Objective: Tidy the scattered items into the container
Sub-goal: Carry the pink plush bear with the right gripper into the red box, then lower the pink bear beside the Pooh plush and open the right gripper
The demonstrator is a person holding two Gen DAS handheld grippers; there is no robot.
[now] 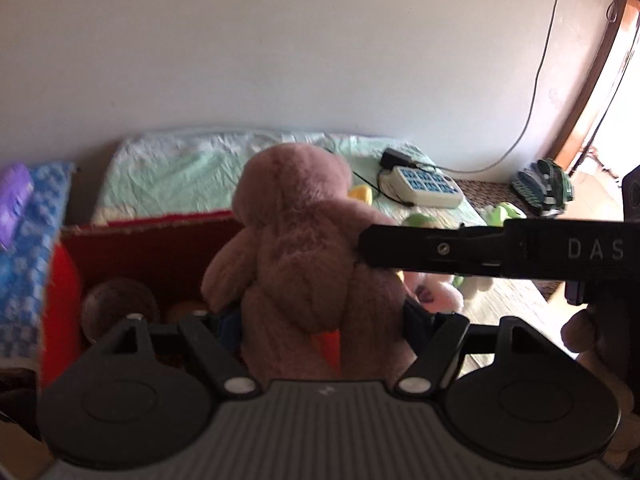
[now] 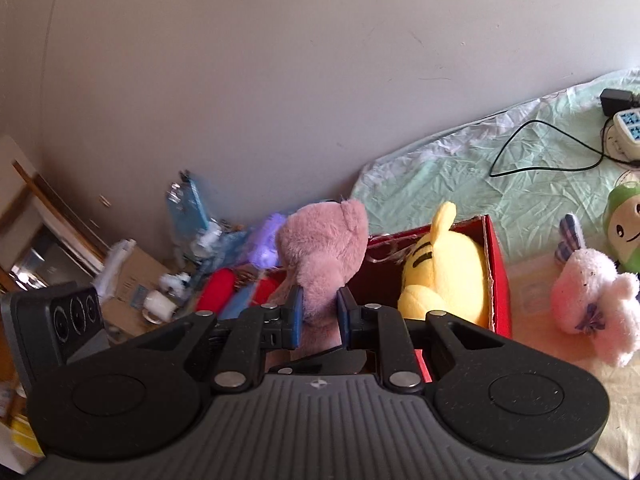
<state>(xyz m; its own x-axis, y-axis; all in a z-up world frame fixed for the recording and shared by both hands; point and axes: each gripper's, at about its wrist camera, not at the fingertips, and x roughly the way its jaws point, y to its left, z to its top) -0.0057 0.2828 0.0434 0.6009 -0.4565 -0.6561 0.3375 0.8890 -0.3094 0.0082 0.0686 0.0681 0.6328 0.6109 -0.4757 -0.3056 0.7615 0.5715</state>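
My left gripper (image 1: 320, 320) is clamped around the lower body of the pink teddy bear (image 1: 296, 240), and my right gripper (image 2: 319, 312) pinches a limb of the same bear (image 2: 324, 252) between its blue pads, so both hold it at once. The bear hangs upright just over the near end of the red box (image 1: 152, 236), not yet let go into it.

I judge the tidying as partly done. A yellow plush (image 2: 444, 272) already sits inside the box (image 2: 498, 280), and a dark brown ball (image 1: 120, 304) lies low in it. Left out on the bed (image 2: 460, 168) are a white and pink plush (image 2: 592, 304) just beside the box and, beyond it, a green plush (image 2: 624, 228). The bear comes first, then those.

The left wrist view alone shows the ball in the box, my right gripper's finger reaching across to the bear, a second green toy (image 1: 502, 214) and the white power strip (image 1: 424, 186) farther up the bed. The right wrist view alone shows the yellow plush seated in the box and the clutter on the floor past the bed's edge.
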